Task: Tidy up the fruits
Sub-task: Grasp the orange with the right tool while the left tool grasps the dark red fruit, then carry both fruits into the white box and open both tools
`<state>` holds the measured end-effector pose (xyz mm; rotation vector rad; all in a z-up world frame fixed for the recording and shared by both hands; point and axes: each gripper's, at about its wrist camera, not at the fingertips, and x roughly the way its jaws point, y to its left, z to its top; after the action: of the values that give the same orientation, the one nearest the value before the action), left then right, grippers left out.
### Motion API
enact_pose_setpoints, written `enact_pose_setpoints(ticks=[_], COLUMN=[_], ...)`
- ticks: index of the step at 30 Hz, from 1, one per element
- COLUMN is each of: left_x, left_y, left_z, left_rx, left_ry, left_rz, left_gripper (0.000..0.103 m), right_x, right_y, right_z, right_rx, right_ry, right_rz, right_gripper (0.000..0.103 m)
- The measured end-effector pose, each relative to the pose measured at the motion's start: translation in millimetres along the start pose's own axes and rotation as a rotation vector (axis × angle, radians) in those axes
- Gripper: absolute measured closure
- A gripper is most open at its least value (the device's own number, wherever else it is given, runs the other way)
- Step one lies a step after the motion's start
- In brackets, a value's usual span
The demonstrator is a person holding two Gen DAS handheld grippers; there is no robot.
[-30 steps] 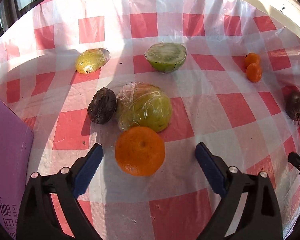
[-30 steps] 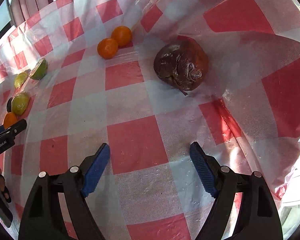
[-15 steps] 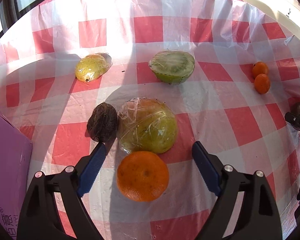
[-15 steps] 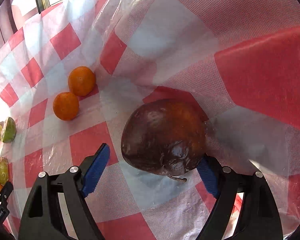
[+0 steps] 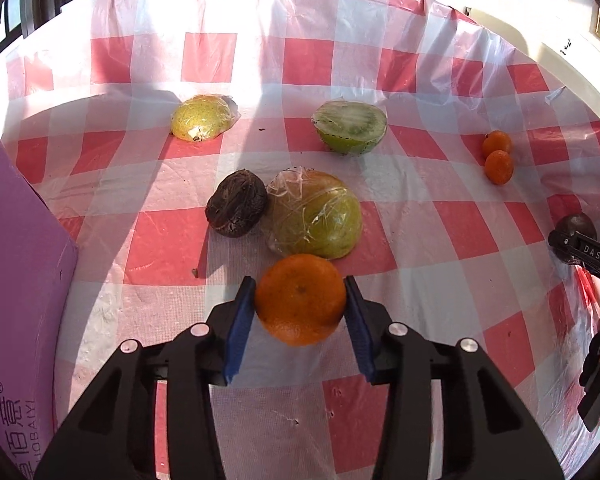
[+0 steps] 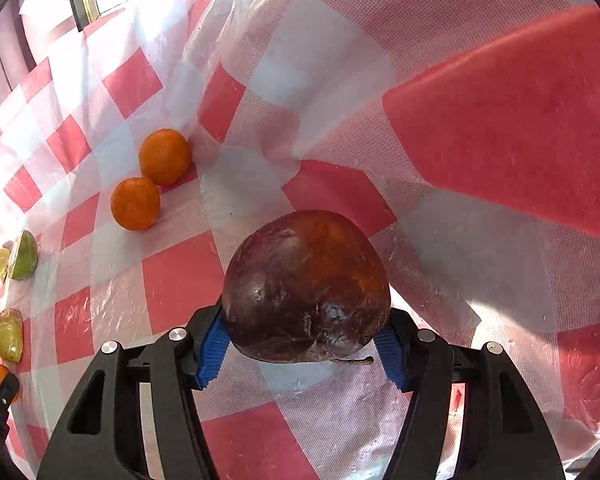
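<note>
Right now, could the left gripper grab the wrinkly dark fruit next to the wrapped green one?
Probably not yet. The left gripper is closing on the big orange, so it is full. The wrinkly dark fruit lies uncovered just beyond, touching the wrapped green fruit; nothing else blocks it.

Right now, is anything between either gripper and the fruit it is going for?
Nothing visible. The left gripper is closing with its pads against the orange; the right gripper is closing on the dark brown fruit.

Bright sunlight from the far windows, glare on the checked tablecloth point(image 5: 312, 56), long shadows, fisheye-bent edges, sharp focus
</note>
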<state>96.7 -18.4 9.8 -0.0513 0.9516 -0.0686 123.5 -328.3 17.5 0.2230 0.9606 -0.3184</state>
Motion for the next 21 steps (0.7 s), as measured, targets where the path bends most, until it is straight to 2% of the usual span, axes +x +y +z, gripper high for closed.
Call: enact_pose_setpoints(ticks=[2, 6, 8, 10, 11, 15, 18, 21], left_x=[-4, -1, 5, 9, 10, 6, -9, -30], left_y=[-2, -8, -11, -15, -18, -26, -35, -39], left_z=[-6, -6, -1, 6, 9, 6, -15, -42], left_rx=[0.033, 0.082, 0.094, 0.112, 0.133, 0.15, 0.179, 0.164], left_ry=[-0.004, 0.0, 0.004, 0.014, 0.019, 0.069, 0.092, 0.108], left_rz=[0.007, 0.009, 0.026, 0.035, 0.026, 0.012, -0.015, -0.053], left_gripper=[0.055, 0.038, 0.038, 0.045, 0.061, 0.062, 0.062, 0.062], right_x=[-8, -22, -28, -31, -38, -46, -60, -74], right_y=[1, 1, 3, 5, 1, 5, 4, 18], right_z=[-13, -34, -45, -51, -59, -70, -81, -93], right_rx=[-0.033, -0.077, -0.091, -0.102, -0.103, -0.111, -0.144, -0.192], right_ry=[0.002, 0.014, 0.023, 0.031, 0.034, 0.054, 0.065, 0.076], right_rz=[0.022, 0.053, 0.064, 0.075, 0.08, 0.113, 0.146, 0.188], right_gripper=[0.041, 0.041, 0.041, 0.041, 0.041, 0.041, 0.041, 0.041])
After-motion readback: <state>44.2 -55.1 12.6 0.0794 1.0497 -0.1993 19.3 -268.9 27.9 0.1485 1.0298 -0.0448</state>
